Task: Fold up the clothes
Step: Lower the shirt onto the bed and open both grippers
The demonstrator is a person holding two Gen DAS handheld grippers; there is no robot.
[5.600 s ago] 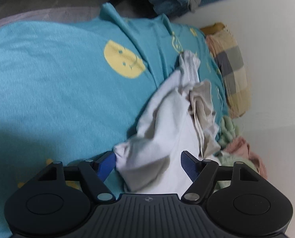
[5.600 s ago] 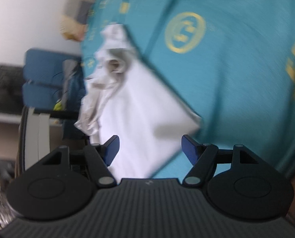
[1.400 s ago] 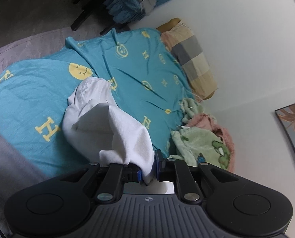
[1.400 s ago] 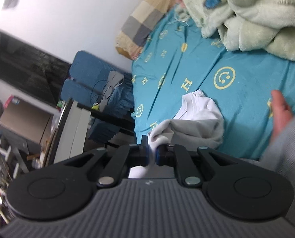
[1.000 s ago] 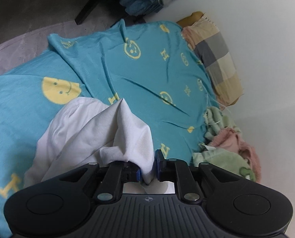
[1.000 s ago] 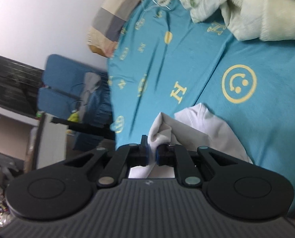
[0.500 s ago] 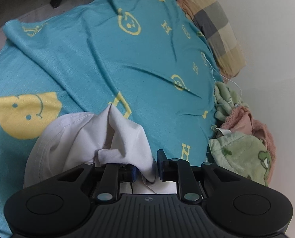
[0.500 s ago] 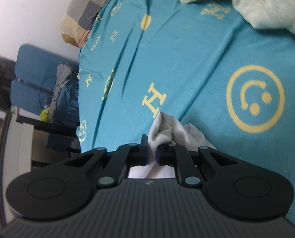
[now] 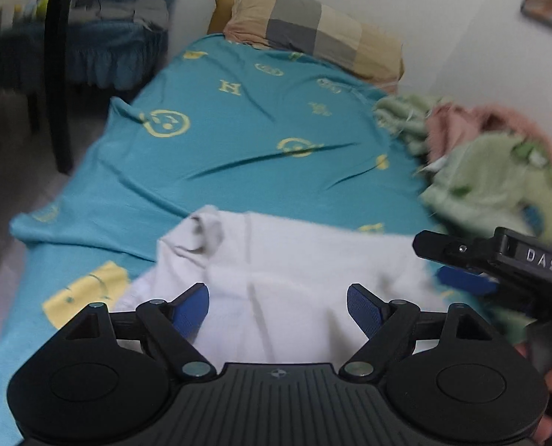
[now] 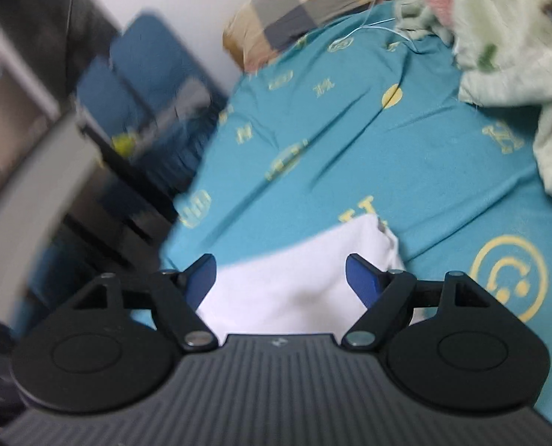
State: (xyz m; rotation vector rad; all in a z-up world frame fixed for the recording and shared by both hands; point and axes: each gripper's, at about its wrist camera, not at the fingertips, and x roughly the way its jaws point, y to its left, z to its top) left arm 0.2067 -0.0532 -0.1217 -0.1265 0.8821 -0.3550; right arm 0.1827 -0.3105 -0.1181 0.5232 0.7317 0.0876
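left gripper (image 9: 278, 306): jaws opening wide, white garment (image 9: 294, 260) beneath, unpinched | right gripper (image 10: 280, 277): jaws opening, same cloth between, loose | garment lies on teal bedsheet (image 9: 239, 141) | beyond: checked pillow (image 9: 313, 37)

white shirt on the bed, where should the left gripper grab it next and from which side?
Judging from its pose, take the bunched far-left corner of the white shirt, where the cloth humps up near: raised folds give the pads an edge, while the middle lies flat on the teal sheet. Come from the bed's left side. The left gripper is opening, cloth between its fingers but not pinched.
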